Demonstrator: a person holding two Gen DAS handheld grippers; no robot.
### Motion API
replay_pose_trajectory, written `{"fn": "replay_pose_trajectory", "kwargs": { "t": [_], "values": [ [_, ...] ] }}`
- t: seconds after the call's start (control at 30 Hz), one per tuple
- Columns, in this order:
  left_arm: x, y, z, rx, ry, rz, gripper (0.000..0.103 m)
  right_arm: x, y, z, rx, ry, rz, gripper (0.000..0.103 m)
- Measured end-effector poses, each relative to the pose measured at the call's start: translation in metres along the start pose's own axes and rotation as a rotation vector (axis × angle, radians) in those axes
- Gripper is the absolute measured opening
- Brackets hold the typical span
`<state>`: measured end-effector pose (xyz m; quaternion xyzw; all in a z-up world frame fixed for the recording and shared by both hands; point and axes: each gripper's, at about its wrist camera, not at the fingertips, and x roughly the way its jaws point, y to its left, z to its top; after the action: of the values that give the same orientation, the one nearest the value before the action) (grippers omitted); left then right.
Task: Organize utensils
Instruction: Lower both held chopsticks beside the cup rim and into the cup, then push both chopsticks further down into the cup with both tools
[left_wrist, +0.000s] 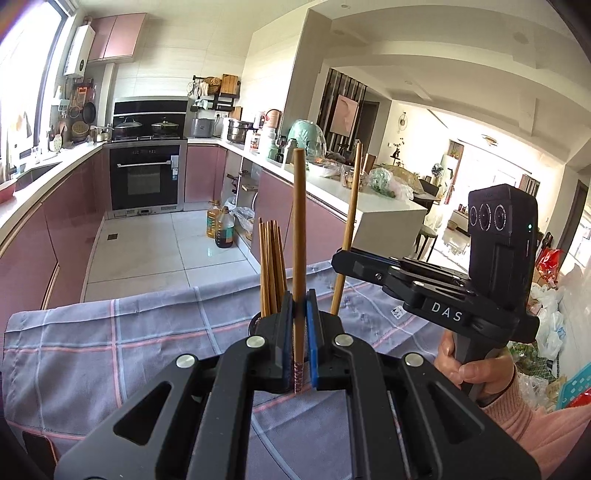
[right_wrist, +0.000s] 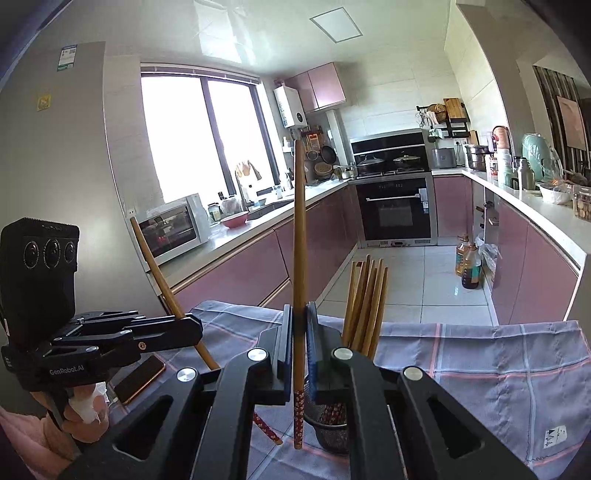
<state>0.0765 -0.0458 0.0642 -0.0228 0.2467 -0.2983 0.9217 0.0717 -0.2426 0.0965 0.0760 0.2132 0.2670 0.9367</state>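
My left gripper (left_wrist: 300, 332) is shut on one wooden chopstick (left_wrist: 298, 229) held upright, its patterned end down. My right gripper (right_wrist: 298, 354) is shut on another upright chopstick (right_wrist: 299, 240) with a red patterned end. Each gripper shows in the other's view: the right one (left_wrist: 341, 264) with its chopstick (left_wrist: 351, 206), the left one (right_wrist: 195, 326) with its chopstick (right_wrist: 162, 280). A black mesh holder (right_wrist: 330, 424) stands on the checked cloth (right_wrist: 480, 369) with several chopsticks (right_wrist: 365, 302) upright in it; these also show in the left wrist view (left_wrist: 271, 266). Both grippers hover beside the holder.
A phone (right_wrist: 138, 378) lies on the cloth at the left. The cloth-covered table (left_wrist: 110, 350) faces a kitchen with pink cabinets, an oven (left_wrist: 146, 177) and oil bottles (left_wrist: 221, 227) on the floor. A counter (left_wrist: 369, 203) runs along the right.
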Motion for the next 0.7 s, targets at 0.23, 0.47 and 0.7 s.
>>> {"fn": "replay_pose_trajectory", "kwargs": {
  "t": [0.23,0.47,0.7],
  "values": [
    [-0.007,-0.005,0.014,0.012,-0.037,0.007,0.007,0.002,-0.002,0.007,0.001,-0.012,-0.005,0.006],
    [-0.004,-0.011,0.021,0.024,-0.059,0.010,0.007,0.008,-0.008,0.013,0.016,-0.016,-0.015,0.006],
    [0.007,-0.011,0.023,0.007,-0.046,0.001,0.007,0.016,-0.010,0.018,0.024,-0.015,-0.026,0.006]
  ]
}}
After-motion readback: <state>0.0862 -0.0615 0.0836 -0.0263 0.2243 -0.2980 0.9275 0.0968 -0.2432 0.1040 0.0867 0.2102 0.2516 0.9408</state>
